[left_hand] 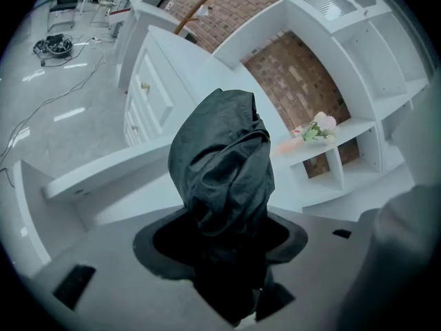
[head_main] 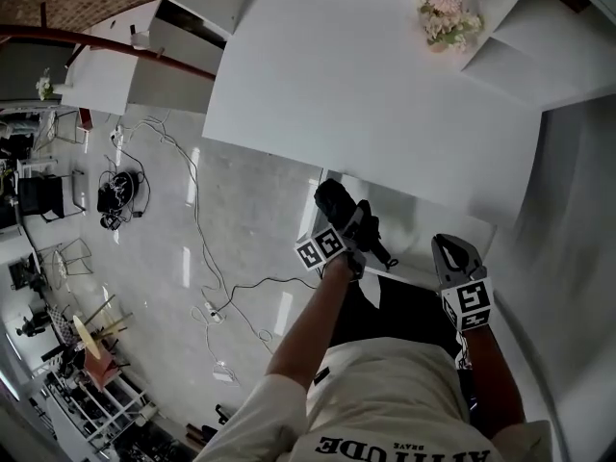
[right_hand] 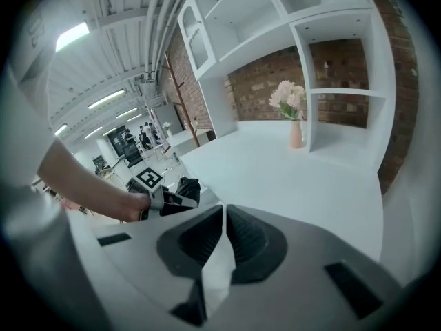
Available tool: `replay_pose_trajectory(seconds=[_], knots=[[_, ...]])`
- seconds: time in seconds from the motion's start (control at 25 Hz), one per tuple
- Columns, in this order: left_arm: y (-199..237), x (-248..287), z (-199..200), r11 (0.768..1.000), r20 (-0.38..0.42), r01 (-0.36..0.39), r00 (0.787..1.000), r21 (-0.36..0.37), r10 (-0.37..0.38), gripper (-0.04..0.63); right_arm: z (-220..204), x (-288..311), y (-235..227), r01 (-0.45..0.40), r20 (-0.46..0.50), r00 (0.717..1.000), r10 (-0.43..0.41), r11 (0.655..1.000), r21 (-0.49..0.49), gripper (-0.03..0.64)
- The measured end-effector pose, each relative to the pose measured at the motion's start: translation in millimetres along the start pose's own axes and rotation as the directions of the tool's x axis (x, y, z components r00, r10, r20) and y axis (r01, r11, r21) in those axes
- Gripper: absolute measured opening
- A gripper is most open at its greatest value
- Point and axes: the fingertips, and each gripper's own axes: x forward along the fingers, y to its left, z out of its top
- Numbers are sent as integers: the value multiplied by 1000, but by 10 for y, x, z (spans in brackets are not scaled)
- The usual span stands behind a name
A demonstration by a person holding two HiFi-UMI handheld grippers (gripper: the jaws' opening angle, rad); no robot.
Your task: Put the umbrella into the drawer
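Over the open drawer [left_hand: 103, 167], left gripper [left_hand: 224, 243] pinches the folded umbrella [left_hand: 220, 157] (ready to lower, I judge). Right gripper [right_hand: 222, 233] is spare, its jaws pressed together on nothing.

Left gripper [head_main: 354, 227]: dark body, white left cube [head_main: 320, 248] with black square markers. Right gripper [head_main: 450, 250]: grey shell, matching right cube [head_main: 469, 306]; pads [right_hand: 248, 236] dark, ribbed. Person: cream short-sleeved T-shirt [head_main: 385, 393], dark lettering [head_main: 371, 446]; black legwear [head_main: 409, 306].

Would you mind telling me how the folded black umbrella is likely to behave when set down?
The umbrella has loose, creased fabric, so its surface will probably give and slip a little. It looks compact and rounded, so it may roll when laid down.
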Motion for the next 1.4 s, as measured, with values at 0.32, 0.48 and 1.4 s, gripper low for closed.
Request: replay_pose_trajectory(seconds=[0.32,0.48,1.4], knots=[[420,439,-125,991,-56,-131,990,-14,130,261,-106,160,-52,-14,-20,1000,14,1000,-7,37],[583,482,-158,983,-76,-183,980,2,183,262,-255,145,-73,-11,-43,999,11,1000,8,37],[162,-17,32,999,-67,26,997,-25,-28,276,60,167,225,-38,27,999,38,999,-23,37]])
